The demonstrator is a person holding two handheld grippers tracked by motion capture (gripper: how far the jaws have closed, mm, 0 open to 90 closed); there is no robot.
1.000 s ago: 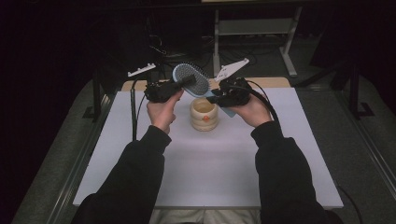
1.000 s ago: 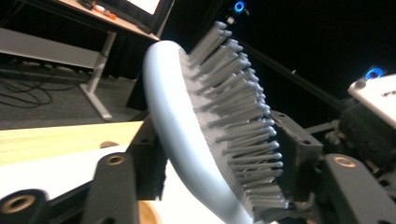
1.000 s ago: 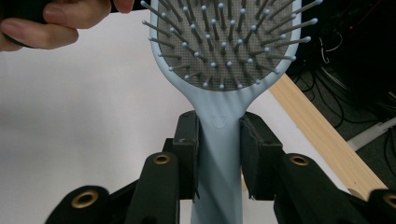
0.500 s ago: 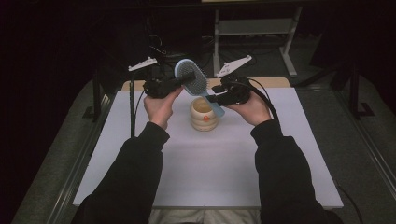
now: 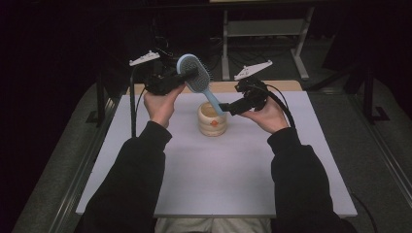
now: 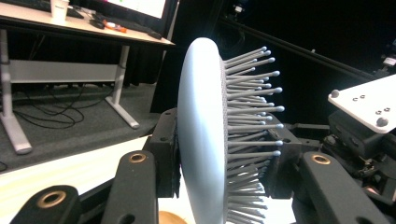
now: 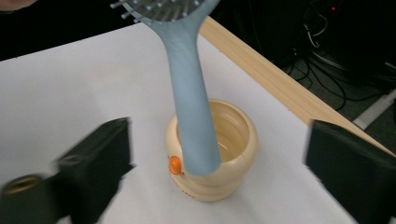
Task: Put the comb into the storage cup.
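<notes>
Left gripper [image 5: 187, 77] clamps hairbrush [image 5: 194, 73] (bristles clearest close-up [image 6: 247, 130]).

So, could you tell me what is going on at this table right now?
A person is working with a gripper in each hand. The left gripper is clamped on the head of a light blue hairbrush, holding it above a cream pot on the white mat. The right gripper has just opened, its jaws standing apart on either side of the brush handle, not touching it.

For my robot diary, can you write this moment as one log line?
left tongs: shut on hairbrush head | right tongs: just opened, off handle | brush handle above cup | table
</notes>
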